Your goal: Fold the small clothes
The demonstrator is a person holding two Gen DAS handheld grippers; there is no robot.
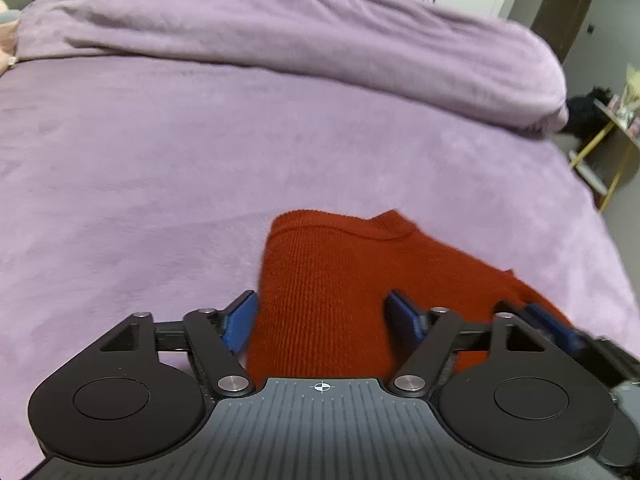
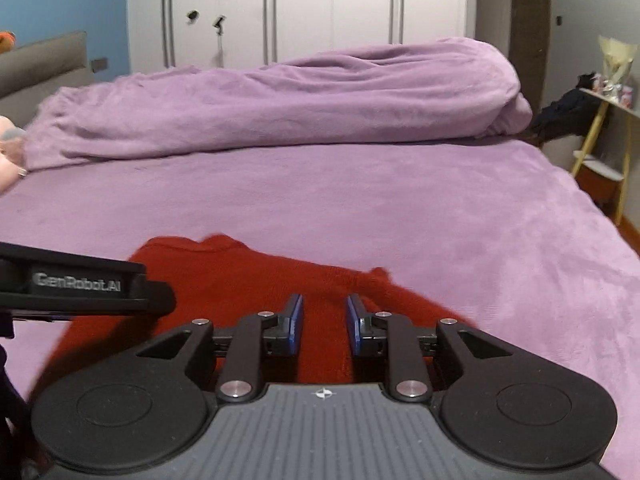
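A red knit sweater (image 1: 340, 280) lies on the purple bed (image 1: 140, 168). The left tool (image 1: 320, 316) gapes wide over it; the right tool (image 2: 323, 320) hovers narrowly parted. Only the right view shows the white wardrobe (image 2: 300, 12) beyond the sweater.

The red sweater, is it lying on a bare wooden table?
No, the red sweater lies on a purple blanket spread over a bed, with no table under it.
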